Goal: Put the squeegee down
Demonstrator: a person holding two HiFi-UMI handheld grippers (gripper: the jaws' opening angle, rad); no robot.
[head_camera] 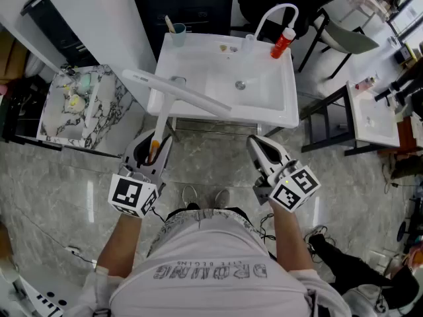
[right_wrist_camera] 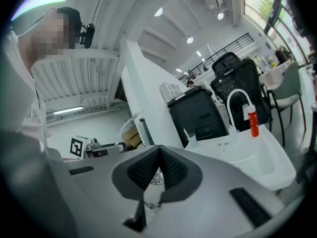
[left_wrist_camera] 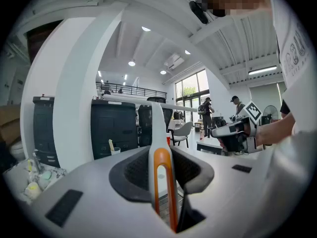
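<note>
Grey marble-look floor (head_camera: pixel 218 157) spread under everything, and the person stood on it facing a white washbasin (head_camera: pixel 285 107). At far left a marbled stand (head_camera: pixel 49 121) held some small items too blurred to name. Next came the left gripper (head_camera: pixel 153 149), held about level and clamped on the squeegee (head_camera: pixel 178 91). The left gripper view showed the orange-edged handle pinched upright between the two dark pads (left_wrist_camera: pixel 133 170). From there the white handle ran up and away from the person. Its long blade lay slantwise over the basin's front left corner as seen from above; whether it touched the rim could not be told. On the back rim of the basin stood a cup (head_camera: pixel 178 35) at the left, a curved white tap (head_camera: pixel 274 12) further right and a red bottle (head_camera: pixel 282 43) beside it. The right gripper (head_camera: pixel 259 145) hung in front of the basin, well apart from the squeegee, with its jaws together and nothing between them. Further right stood a second small basin (head_camera: pixel 373 121) on a dark frame.
</note>
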